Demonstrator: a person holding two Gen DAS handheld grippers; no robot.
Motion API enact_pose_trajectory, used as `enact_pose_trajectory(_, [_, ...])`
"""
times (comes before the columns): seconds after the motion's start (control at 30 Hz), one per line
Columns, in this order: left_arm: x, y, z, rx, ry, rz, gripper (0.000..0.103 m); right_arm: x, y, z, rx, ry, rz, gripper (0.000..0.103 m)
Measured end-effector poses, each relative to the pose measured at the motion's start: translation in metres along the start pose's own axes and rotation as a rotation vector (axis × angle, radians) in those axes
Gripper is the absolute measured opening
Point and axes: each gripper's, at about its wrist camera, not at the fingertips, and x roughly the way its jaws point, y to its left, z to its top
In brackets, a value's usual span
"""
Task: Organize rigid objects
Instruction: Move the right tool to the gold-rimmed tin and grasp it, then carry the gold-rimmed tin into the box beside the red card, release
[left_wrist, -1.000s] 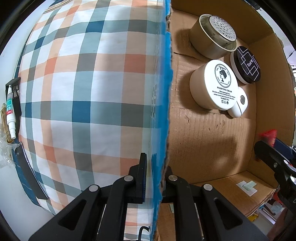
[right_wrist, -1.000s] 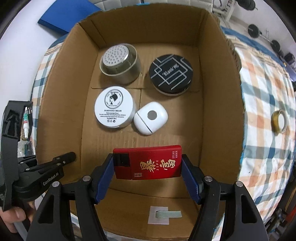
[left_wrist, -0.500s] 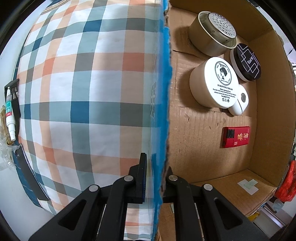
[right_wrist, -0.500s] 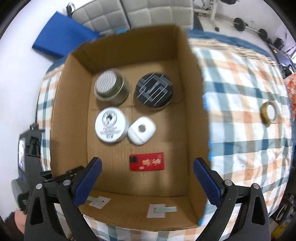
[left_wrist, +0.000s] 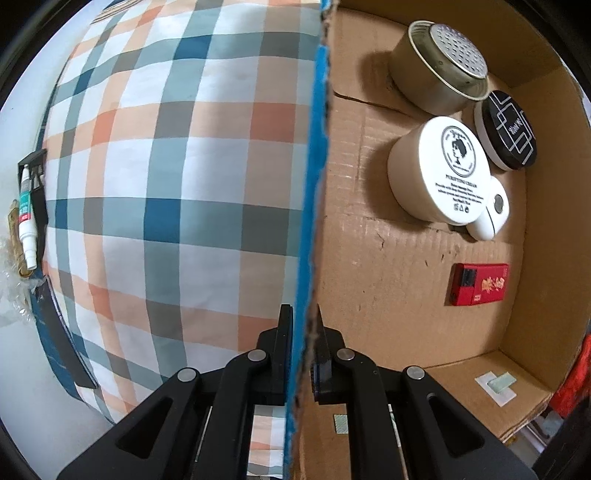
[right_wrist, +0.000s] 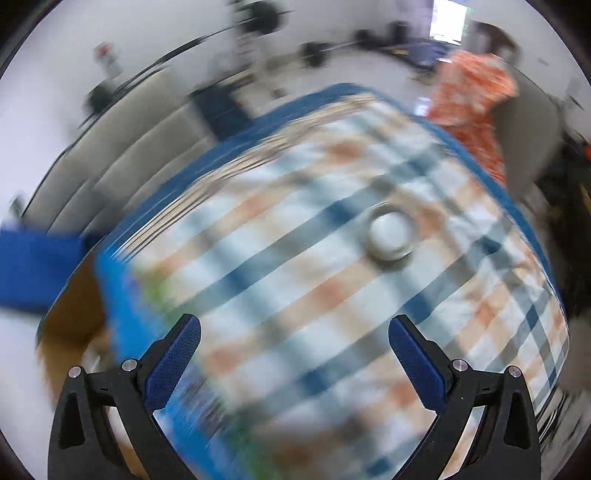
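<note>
My left gripper (left_wrist: 304, 314) is shut on the blue-edged side wall (left_wrist: 317, 184) of the cardboard box. On the box floor (left_wrist: 388, 277) lie a flat red pack (left_wrist: 480, 284), a white cream jar (left_wrist: 458, 166), a small white case (left_wrist: 491, 214), a black round tin (left_wrist: 509, 129) and a metal perforated tin (left_wrist: 439, 70). The right wrist view is motion-blurred. My right gripper (right_wrist: 293, 332) hangs over the checked cloth (right_wrist: 314, 295), its jaws opening wide with nothing between them. A round tape ring (right_wrist: 389, 236) lies on the cloth ahead of it. A corner of the box (right_wrist: 74, 314) shows at the lower left.
A white tube (left_wrist: 26, 218) lies at the far left edge of the checked cloth (left_wrist: 166, 184). A person in orange patterned clothing (right_wrist: 472, 99) stands beyond the cloth's far right. A blue mat (right_wrist: 33, 266) and gym weights lie on the floor behind.
My right gripper let go of the red pack, which now lies on the box floor. It then swung out of the box to the right, over the cloth near the tape ring. The left gripper kept still.
</note>
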Motion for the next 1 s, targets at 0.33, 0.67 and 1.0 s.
enact_pose_trajectory(0.33, [0.007,0.006,0.000,-0.078,0.027,0.006,0.007,0.125,-0.058,0.046,0.183,0.053,-0.120,0.098])
enact_pose_trajectory(0.67, [0.011,0.005,0.002,-0.065,0.025,0.027,0.007,0.124,-0.018,0.019,-0.057,0.224,-0.065,0.067])
enact_pose_trajectory(1.0, [0.008,-0.006,0.005,-0.046,0.024,0.035,0.007,0.117,0.023,-0.047,-0.306,0.485,-0.004,0.084])
